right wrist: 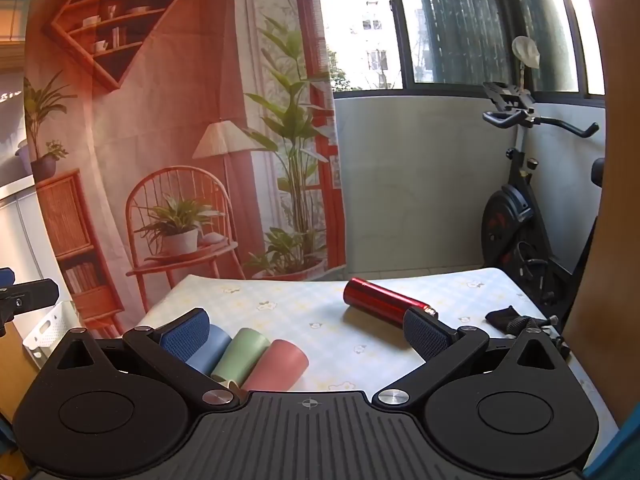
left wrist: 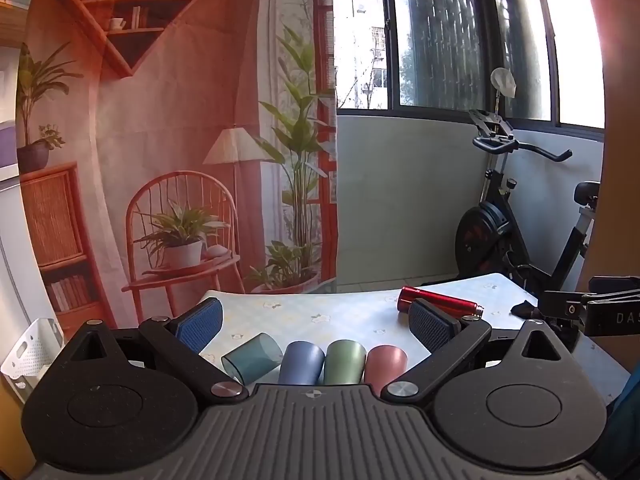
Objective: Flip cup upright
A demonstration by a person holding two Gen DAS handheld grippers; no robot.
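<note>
Four tumblers lie on their sides in a row at the near edge of a desk point(left wrist: 352, 312) covered with a pale flower-print cloth: a teal cup point(left wrist: 252, 358), a blue cup point(left wrist: 301, 362), a green cup point(left wrist: 345, 362) and a pink cup point(left wrist: 385, 364). None stands upright yet. Their closed bases point away from the cameras and the mouths toward the holder, a layout that seems meant to put each one within easy reach for turning.

The left tongs point(left wrist: 316, 322) hover just above and behind the row, spread wide and pinching nothing, roughly centred over the blue and green cups. The right tongs point(right wrist: 306, 330) are likewise spread and empty, held further to the right, so that the pink cup point(right wrist: 276, 364) sits left of their centre and their left pad hides part of the blue cup point(right wrist: 212, 350). The teal cup does not show in the right wrist view.

A red metal bottle point(right wrist: 384, 304) lies on its side further back on the desk, well apart from the cups, with a small dark bundle point(right wrist: 508, 318) near the right edge. A printed backdrop point(right wrist: 160, 140) of shelves and potted plants hangs behind; an exercise bike point(left wrist: 516, 216) stands by the window.

The only legible writing is "DAS", cut off at the frame edge, on the side of the other device in the left wrist view.
</note>
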